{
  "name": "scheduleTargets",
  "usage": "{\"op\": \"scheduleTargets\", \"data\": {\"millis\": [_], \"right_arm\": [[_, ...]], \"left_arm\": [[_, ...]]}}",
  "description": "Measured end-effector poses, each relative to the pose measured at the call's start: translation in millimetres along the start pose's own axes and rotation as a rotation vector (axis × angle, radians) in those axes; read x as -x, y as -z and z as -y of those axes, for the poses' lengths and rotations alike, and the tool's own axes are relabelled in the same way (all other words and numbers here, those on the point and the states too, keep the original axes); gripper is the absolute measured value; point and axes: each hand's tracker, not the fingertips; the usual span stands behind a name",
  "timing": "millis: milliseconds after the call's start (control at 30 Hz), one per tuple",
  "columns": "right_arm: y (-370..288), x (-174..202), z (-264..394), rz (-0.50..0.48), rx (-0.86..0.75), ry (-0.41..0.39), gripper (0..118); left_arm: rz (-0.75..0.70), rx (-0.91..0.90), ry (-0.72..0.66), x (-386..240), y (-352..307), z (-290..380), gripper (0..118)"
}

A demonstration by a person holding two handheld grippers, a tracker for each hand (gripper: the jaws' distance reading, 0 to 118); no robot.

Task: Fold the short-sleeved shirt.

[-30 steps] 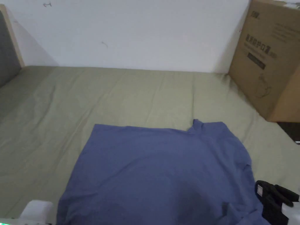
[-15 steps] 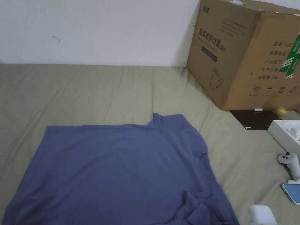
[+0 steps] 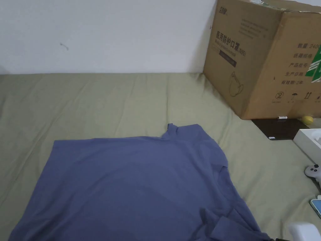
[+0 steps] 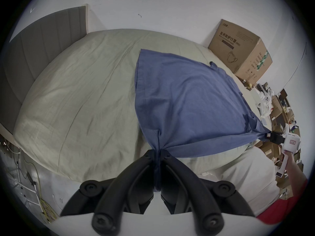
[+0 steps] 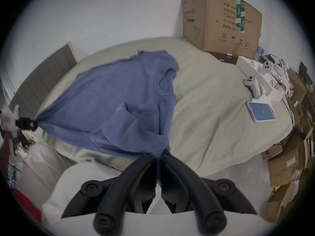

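Note:
A blue short-sleeved shirt [image 3: 134, 185] lies spread on the green bedsheet [image 3: 109, 100], its near edge lifted off the bed. My left gripper [image 4: 157, 152] is shut on a bunched near corner of the shirt [image 4: 184, 100]. The right gripper [image 5: 157, 154] is shut on the other near corner, by a folded sleeve [image 5: 129, 120]. In the left gripper view the right gripper [image 4: 271, 135] shows at the far right, pinching the cloth. In the right gripper view the left gripper [image 5: 32, 121] holds the stretched corner at the left. The white body of the right gripper [image 3: 302, 232] peeks in at the bottom right of the head view.
A large cardboard box [image 3: 266, 59] stands at the back right against the white wall. A white game controller [image 3: 313, 172], a phone [image 3: 316, 206] and a white tray [image 3: 308, 142] sit on the bed's right side. A grey headboard [image 4: 34, 52] borders the left.
The head camera swung right, bringing the box, controller and phone into the picture. The shirt stays spread flat, and the right gripper's black jaws have dropped below the frame.

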Motion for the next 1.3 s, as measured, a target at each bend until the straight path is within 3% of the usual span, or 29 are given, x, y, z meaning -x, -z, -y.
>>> {"op": "scheduleTargets", "data": {"millis": [100,233,400,500,667,700,733,767,800,833,900,967,1067,1133,1167,1267,1300], "right_arm": [[-10,-1,-17,-0.023,-0.050,0.062,4],[-3,7,-63,-0.008,-0.131,0.061,4],[66,0,-139,0.005,-0.132,0.134,4],[122,-4,-172,0.053,-0.102,0.131,4],[202,1,-196,0.147,-0.003,0.119,4],[212,1,-197,0.151,-0.005,0.130,10],[220,-2,-195,0.149,-0.009,0.161,27],[226,-4,-193,0.151,-0.017,0.202,56],[228,-5,-192,0.158,-0.020,0.221,105],[226,-6,-190,0.151,-0.020,0.232,118],[206,-2,-182,0.107,-0.106,0.242,109],[179,8,-177,0.134,-0.146,0.176,112],[126,32,-166,0.094,-0.210,0.106,111],[85,52,-156,0.018,-0.248,0.067,99],[71,60,-147,0.002,-0.337,0.041,89],[9,102,-114,-0.065,-0.569,-0.019,19],[-6,116,-102,-0.067,-0.641,-0.049,1]], "left_arm": [[0.080,-0.040,-0.050,-3,-7,-17,4],[0.131,-0.097,-0.092,-1,2,-60,4],[0.105,-0.117,-0.117,11,59,-131,4],[0.107,-0.084,-0.217,21,102,-166,4],[0.027,-0.006,-0.163,19,171,-193,4],[0.037,-0.003,-0.161,17,180,-196,11],[0.035,-0.007,-0.161,17,186,-196,28],[0.019,-0.017,-0.158,17,190,-194,56],[0.012,-0.030,-0.154,19,192,-192,95],[0.013,-0.046,-0.153,19,190,-188,113],[0.037,-0.125,-0.154,17,178,-180,118],[0.072,-0.182,-0.153,15,156,-167,118],[0.115,-0.236,-0.131,6,113,-146,118],[0.134,-0.310,-0.100,-4,79,-127,113],[0.163,-0.389,-0.077,-11,59,-114,103],[0.085,-0.631,0.011,-39,4,-72,16],[0.036,-0.683,0.041,-49,-8,-60,0]]}}
